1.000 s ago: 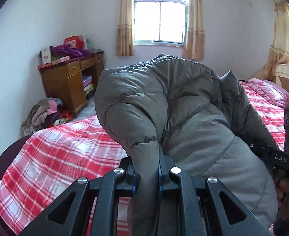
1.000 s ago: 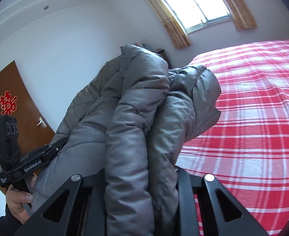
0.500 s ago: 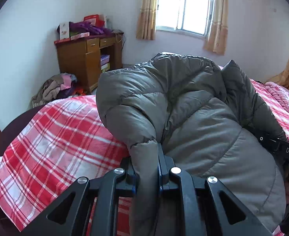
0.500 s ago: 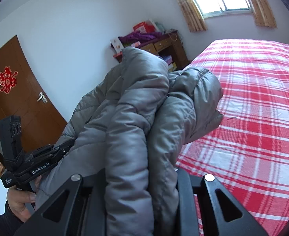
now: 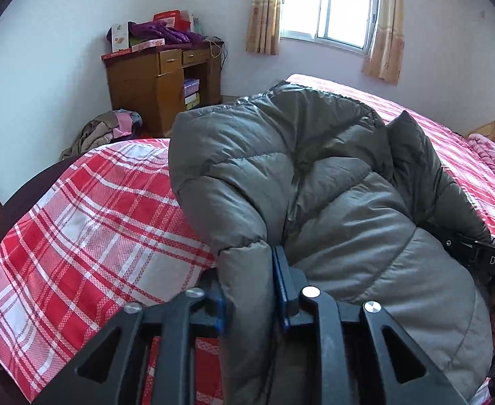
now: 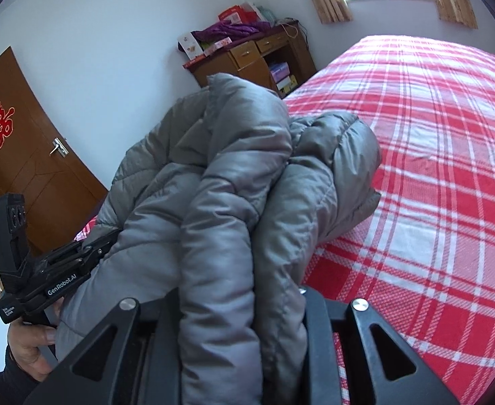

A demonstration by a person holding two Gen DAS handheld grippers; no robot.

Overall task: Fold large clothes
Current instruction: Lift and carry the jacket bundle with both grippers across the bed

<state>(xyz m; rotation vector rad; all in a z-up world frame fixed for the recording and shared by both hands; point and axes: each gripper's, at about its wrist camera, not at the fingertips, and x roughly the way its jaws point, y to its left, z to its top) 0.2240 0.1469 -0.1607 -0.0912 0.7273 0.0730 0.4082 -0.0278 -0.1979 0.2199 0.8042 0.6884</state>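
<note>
Grey jacket (image 5: 331, 182) bunched and held up over the red plaid bed (image 5: 89, 216), left tongs (image 5: 249, 290) clamped on a padded fold at its near edge, right tongs (image 6: 240, 307) clamped on a thick doubled fold, wooden desk (image 5: 159, 84) by the far wall.

Black linkages, blue-edged fingers (image 5: 283, 290), silver screws

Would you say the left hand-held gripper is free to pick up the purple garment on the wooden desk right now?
Probably not: the left hand-held gripper is shut on the grey puffer jacket, and the purple garment lies on the wooden desk beyond the bed.
</note>
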